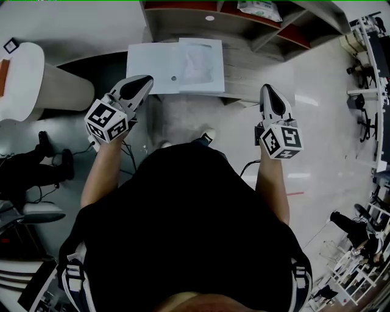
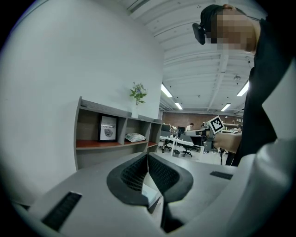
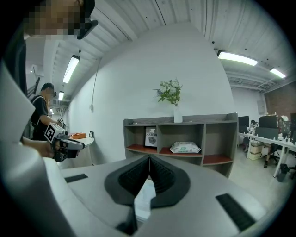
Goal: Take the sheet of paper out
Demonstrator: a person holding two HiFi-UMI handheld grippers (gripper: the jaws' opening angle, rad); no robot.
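Observation:
On a pale wood-grain table (image 1: 250,67) lies a white sheet of paper (image 1: 149,67), and a clear sleeve (image 1: 201,64) overlaps its right part. My left gripper (image 1: 144,81) hovers at the sheet's near left corner, its jaws shut with nothing between them. My right gripper (image 1: 267,89) hangs to the right of the sleeve, over the table's near edge, also shut and empty. In the left gripper view the left gripper (image 2: 148,159) shows its pads pressed together, with white paper (image 2: 149,192) below. The right gripper (image 3: 149,162) looks the same, with paper (image 3: 144,199) beneath it.
A shelf unit (image 1: 244,18) stands behind the table, holding a packet (image 1: 259,7) and a framed picture (image 3: 151,137); a vase of flowers (image 3: 172,97) stands on top. A round white table (image 1: 21,79) is at the left, and another person's legs (image 1: 30,170) are nearby.

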